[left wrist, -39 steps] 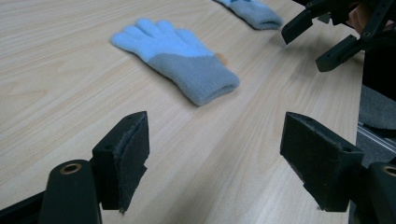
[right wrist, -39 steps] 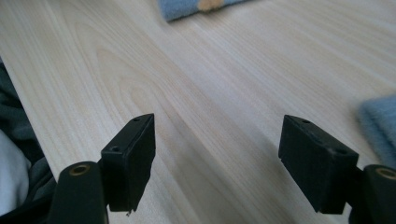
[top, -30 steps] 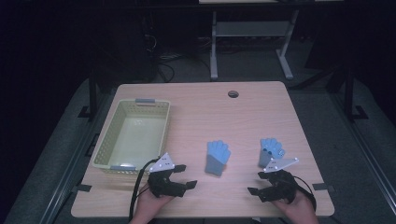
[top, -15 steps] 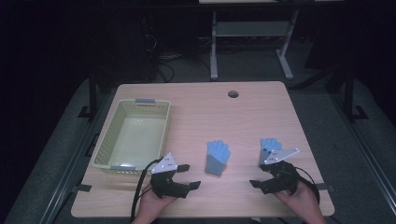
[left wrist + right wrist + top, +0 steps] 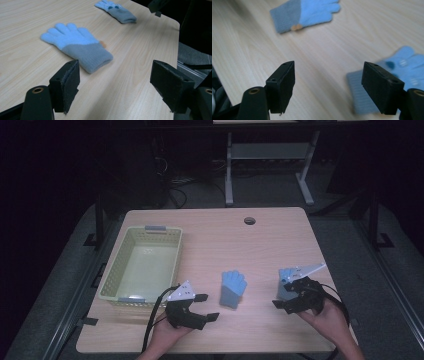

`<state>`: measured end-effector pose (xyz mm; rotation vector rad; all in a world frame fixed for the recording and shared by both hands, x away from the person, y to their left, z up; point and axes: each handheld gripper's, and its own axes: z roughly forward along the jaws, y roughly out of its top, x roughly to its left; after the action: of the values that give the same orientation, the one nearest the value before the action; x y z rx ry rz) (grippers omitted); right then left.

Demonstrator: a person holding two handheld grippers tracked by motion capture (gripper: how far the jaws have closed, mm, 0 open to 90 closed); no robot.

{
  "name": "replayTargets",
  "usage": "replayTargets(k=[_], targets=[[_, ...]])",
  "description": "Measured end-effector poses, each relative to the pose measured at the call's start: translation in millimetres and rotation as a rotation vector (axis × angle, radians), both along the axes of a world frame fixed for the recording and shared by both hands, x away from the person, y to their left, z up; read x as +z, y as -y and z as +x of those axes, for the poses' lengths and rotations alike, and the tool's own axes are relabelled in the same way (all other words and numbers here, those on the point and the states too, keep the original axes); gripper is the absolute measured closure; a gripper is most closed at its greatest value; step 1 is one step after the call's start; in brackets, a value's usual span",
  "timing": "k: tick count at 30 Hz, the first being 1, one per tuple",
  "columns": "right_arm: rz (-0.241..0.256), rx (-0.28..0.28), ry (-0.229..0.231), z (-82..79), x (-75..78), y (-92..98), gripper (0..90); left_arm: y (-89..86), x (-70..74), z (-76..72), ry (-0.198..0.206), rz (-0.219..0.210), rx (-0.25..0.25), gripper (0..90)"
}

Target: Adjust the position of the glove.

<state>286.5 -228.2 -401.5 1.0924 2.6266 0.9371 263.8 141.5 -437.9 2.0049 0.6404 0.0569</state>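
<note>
High view: both tongs, left (image 5: 202, 307) and right (image 5: 286, 296), wide apart and empty, near two blue gloves (image 5: 233, 288).

two blue gloves (image 5: 233, 288) (image 5: 285, 279), flat, well apart

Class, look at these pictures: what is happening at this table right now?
A person sits at a wooden table with a gripper in each hand. Two blue gloves lie flat on it: the middle glove ahead of the left gripper, and the right glove, which the right gripper hovers just over. Both grippers are open and hold nothing. A pale green basket stands empty at the left.
</note>
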Motion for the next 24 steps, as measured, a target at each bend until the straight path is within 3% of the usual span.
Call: replayTargets(k=[5,13,16,19,24], targets=[[-0.009,-0.013,0.010,14.0,8.0,3.2,26.8,-4.0,-1.4,0.1,0.038,0.032,0.001,23.7],[-0.006,-0.057,-0.001,34.8,6.0,14.9,27.1,-2.6,-6.2,0.3,0.032,0.035,-0.001,23.7],[-0.032,-0.079,-0.002,42.5,3.0,21.0,30.5,0.7,-9.1,-0.3,0.047,0.056,0.004,23.7],[-0.060,-0.094,-0.023,51.6,-1.4,27.3,32.5,1.3,-10.5,0.6,0.051,0.060,0.005,23.7],[-0.062,-0.110,-0.055,60.0,-7.4,32.4,35.4,1.0,-11.5,1.9,0.040,0.050,0.012,23.6]])
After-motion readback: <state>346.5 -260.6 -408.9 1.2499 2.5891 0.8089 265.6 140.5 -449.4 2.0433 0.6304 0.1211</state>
